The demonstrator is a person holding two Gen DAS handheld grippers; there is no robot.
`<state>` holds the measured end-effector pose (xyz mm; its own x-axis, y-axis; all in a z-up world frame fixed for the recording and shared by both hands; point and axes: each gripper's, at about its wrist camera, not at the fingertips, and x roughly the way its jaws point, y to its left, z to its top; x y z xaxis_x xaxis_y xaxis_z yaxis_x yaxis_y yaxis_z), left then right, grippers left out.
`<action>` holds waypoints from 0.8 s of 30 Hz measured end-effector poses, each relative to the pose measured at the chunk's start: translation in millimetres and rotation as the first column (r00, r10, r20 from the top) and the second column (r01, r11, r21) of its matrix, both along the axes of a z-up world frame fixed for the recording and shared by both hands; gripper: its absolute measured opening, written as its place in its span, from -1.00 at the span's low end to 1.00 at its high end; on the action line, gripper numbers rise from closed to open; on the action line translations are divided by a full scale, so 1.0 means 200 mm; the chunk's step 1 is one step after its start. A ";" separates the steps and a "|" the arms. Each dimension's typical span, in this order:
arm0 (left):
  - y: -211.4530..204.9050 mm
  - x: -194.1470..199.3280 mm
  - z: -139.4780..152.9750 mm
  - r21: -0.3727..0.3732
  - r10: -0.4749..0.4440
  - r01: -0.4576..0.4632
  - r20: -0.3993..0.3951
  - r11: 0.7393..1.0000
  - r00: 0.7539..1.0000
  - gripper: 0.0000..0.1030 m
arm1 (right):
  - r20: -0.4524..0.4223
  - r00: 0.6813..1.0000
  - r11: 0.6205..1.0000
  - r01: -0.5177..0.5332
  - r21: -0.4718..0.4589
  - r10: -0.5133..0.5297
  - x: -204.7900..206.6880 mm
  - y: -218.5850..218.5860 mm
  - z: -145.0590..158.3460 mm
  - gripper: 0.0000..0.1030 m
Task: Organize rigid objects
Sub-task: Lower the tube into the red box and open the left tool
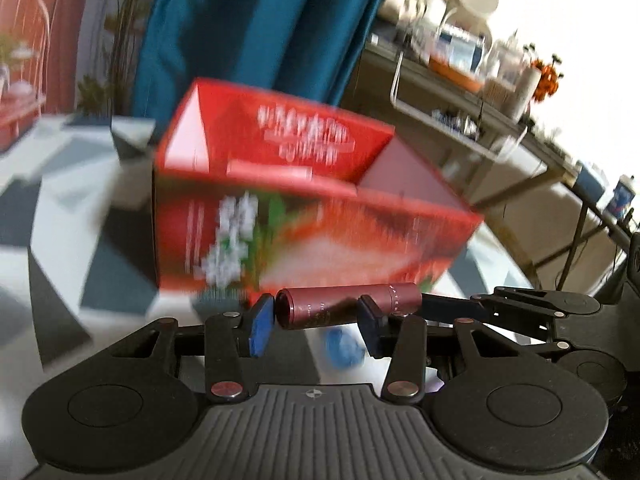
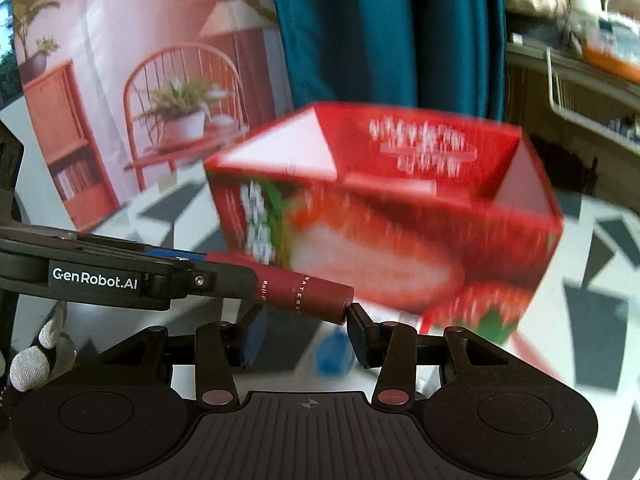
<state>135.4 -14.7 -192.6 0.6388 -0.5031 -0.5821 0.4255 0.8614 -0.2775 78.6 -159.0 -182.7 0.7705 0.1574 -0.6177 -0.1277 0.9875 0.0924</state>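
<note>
Maroon tube (image 1: 348, 305), pinched between the left gripper (image 1: 316, 326) fingers, needs carrying into red box (image 1: 304, 200); right gripper (image 2: 304, 336) gapes empty.

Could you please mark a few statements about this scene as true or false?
1. The red strawberry-printed cardboard box stands ahead of both grippers. True.
2. The maroon cylindrical tube lies inside that box. False: the left gripper holds it in the air, in front of the box.
3. A teal fabric curtain hangs behind the box. True.
4. The right gripper clamps the tube. False: its jaws stand apart with nothing between them. The tube's end only comes near one finger.
</note>
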 end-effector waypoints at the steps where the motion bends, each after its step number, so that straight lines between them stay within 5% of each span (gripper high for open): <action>1: 0.00 0.02 0.04 -0.005 0.003 -0.003 0.017 1.000 1.000 -0.07 | 0.021 1.000 1.000 -0.001 -0.008 0.001 0.02 0.00 0.04 -0.20; 10: -0.08 0.32 0.24 -0.039 0.027 -0.025 0.060 0.999 0.998 -0.05 | 0.108 0.994 0.997 0.027 -0.068 -0.019 0.30 -0.06 0.23 -0.19; 20: -0.20 0.61 0.13 -0.042 0.001 -0.005 -0.102 0.999 0.995 -0.09 | -0.068 0.995 0.986 0.076 0.145 -0.067 0.63 -0.31 0.13 -0.30; 24: -0.28 0.63 0.09 0.016 -0.012 0.013 -0.101 1.000 0.995 -0.09 | -0.094 0.993 0.987 0.079 0.142 -0.066 0.68 -0.31 0.09 -0.31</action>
